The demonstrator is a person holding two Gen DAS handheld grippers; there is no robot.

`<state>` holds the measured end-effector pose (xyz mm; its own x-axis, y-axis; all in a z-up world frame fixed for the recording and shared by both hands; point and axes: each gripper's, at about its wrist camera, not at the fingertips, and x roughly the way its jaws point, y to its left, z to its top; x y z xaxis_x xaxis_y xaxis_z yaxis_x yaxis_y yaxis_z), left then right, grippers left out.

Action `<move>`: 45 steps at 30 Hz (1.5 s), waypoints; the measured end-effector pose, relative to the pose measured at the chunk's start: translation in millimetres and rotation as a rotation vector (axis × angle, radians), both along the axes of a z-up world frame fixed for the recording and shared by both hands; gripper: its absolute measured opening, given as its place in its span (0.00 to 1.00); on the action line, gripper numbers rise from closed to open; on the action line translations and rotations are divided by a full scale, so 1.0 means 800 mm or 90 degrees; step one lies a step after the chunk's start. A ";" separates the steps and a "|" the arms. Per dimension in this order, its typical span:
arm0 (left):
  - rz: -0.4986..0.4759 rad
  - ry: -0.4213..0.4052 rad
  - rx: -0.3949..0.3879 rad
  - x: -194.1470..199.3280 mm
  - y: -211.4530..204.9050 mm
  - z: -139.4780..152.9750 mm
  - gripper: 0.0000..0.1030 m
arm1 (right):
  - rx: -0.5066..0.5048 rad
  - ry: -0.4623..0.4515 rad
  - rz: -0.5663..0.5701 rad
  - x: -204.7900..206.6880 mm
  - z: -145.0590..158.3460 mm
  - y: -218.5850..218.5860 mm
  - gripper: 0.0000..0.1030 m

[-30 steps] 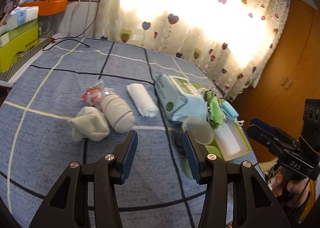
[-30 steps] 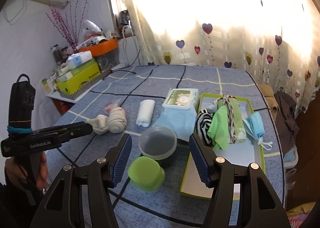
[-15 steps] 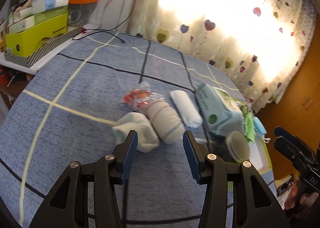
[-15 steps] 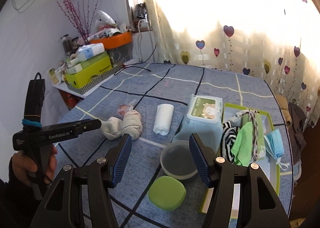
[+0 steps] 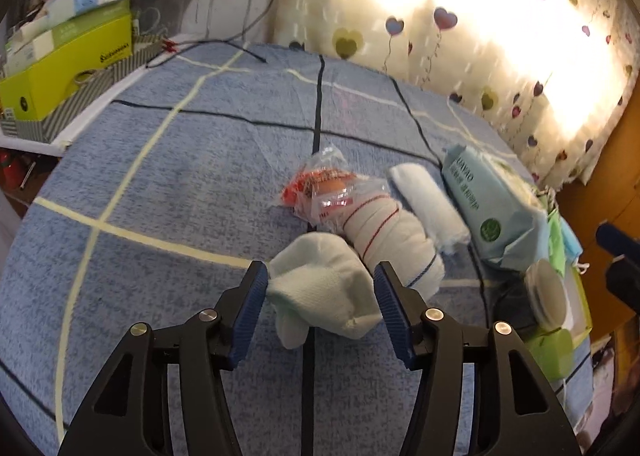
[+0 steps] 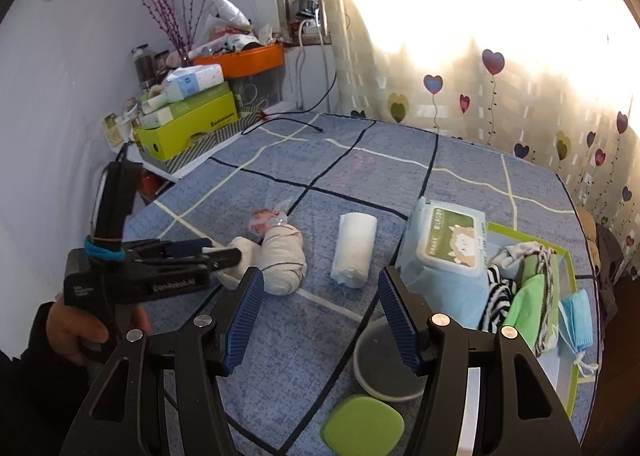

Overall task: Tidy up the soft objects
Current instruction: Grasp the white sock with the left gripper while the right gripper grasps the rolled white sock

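The soft, light, white balled sock [image 5: 320, 296], straddled but ungripped by the opening left gripper [image 5: 318, 310], should be pinched across its bulk; the right gripper [image 6: 320, 320] is held open, empty.

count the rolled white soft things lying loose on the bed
3: a plain white sock between the left hand-held gripper's opening jaws, a striped sock roll touching it, and a white towel roll beside the wipes pack.

Daylight pours through the heart-print curtain [image 5: 500, 36], and I lose its upper part to white glare in both views. Nearest the curtain, the blue bedspread [image 6: 360, 160] looks washed out. Fisheye bending curves everything, with black corners. The curtain's hearts smear slightly in my left view.
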<state>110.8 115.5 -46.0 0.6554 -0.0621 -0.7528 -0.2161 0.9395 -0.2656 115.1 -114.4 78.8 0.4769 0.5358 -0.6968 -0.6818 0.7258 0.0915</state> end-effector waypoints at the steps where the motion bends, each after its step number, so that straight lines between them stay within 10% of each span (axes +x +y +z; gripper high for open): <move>1: 0.003 0.011 -0.005 0.004 0.002 -0.006 0.55 | -0.002 0.001 0.003 0.002 -0.001 0.004 0.58; 9: -0.006 0.018 -0.010 0.008 -0.003 -0.025 0.54 | -0.032 0.030 0.017 0.020 -0.020 0.046 0.58; 17: 0.010 -0.013 -0.049 -0.005 0.010 -0.021 0.32 | -0.053 0.054 0.020 0.036 -0.035 0.086 0.58; 39: 0.140 -0.077 -0.129 -0.040 0.080 -0.011 0.32 | -0.105 0.119 0.037 0.103 -0.111 0.217 0.58; 45: 0.142 -0.072 -0.125 -0.039 0.080 -0.013 0.32 | -0.101 0.109 0.055 0.096 -0.114 0.223 0.42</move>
<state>79.9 179.3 -56.5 0.7485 -0.0446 -0.6617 -0.3694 0.8006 -0.4718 191.8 64.2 -12.0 0.3020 0.4468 -0.8421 -0.7261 0.6803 0.1005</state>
